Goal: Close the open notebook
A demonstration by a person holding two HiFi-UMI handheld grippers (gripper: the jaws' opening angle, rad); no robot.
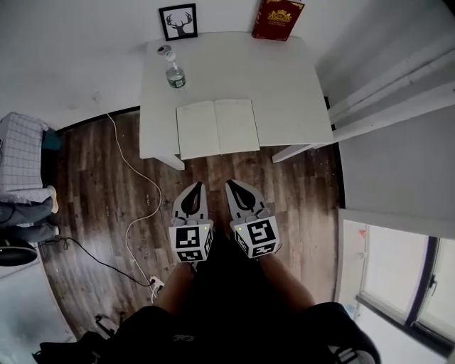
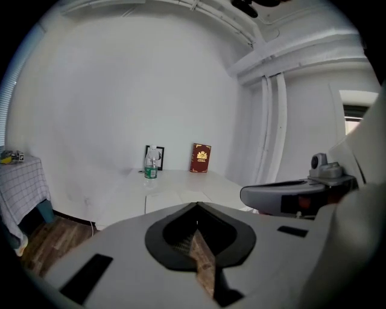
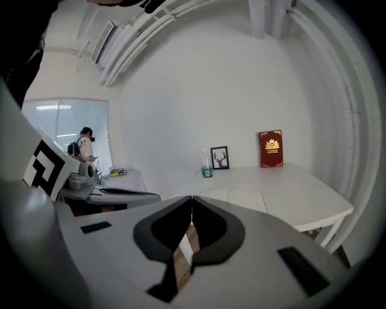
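Note:
The open notebook lies flat with blank white pages near the front edge of the white table. It shows low and pale in the left gripper view and in the right gripper view. My left gripper and right gripper hang side by side over the wooden floor, short of the table's front edge, tips pointing at the notebook. Both are shut with nothing between the jaws; the tips meet in the left gripper view and in the right gripper view.
A water bottle stands at the table's back left. A framed deer picture and a red book lean on the wall behind. A white cable runs over the floor at left. A checked cloth lies far left.

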